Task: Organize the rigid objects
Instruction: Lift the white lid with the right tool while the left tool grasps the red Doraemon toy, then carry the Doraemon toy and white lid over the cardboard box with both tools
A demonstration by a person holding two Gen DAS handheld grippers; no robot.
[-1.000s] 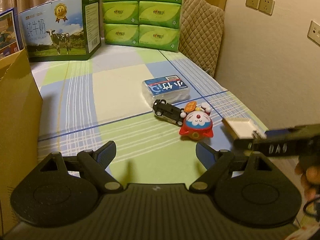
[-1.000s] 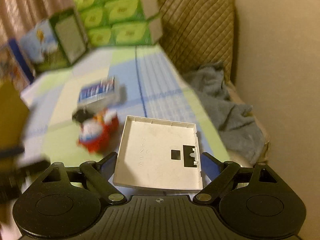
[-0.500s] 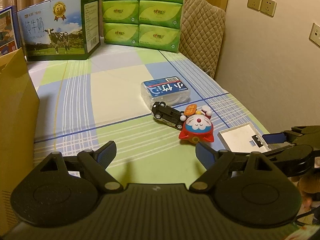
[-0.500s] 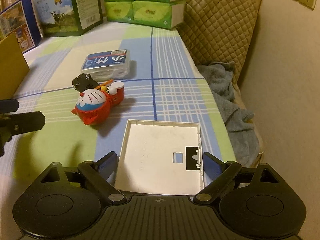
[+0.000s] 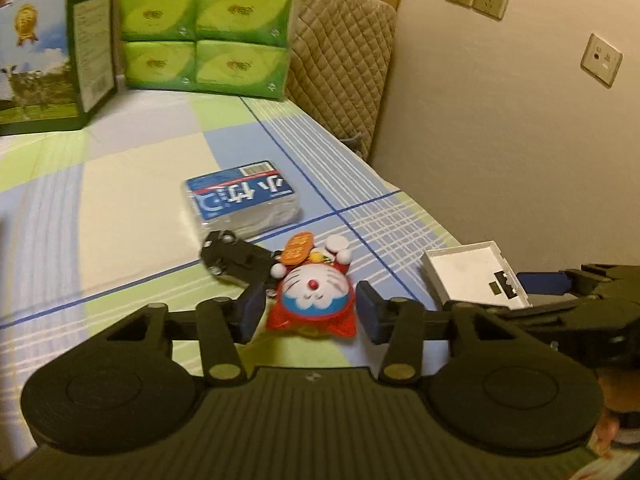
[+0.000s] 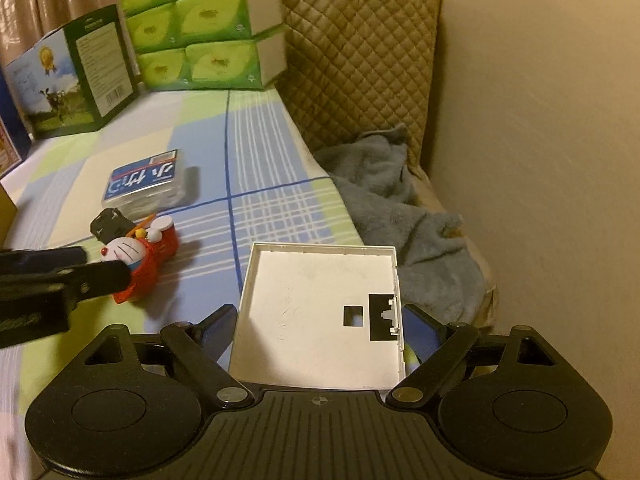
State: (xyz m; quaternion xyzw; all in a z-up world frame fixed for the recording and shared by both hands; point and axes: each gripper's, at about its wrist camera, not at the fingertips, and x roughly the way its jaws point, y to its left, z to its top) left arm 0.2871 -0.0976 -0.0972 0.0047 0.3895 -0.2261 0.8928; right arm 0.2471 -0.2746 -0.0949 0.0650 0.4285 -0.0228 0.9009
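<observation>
L gripper [image 5: 309, 309] spread round cat toy [image 5: 314, 294]; R gripper [image 6: 318, 330] parted astride white tray [image 6: 316, 312] — grey towel [image 6: 400, 216] only in R view.

**Toy hemmed in from behind, open cloth to the left**

The black toy car [image 5: 234, 258] touches the Doraemon figure [image 5: 314, 300] behind, the blue-labelled box [image 5: 240, 198] just beyond. Left of them the checked counter [image 5: 120, 200] lies open; the white tray [image 6: 320, 316] lies to the right.
</observation>
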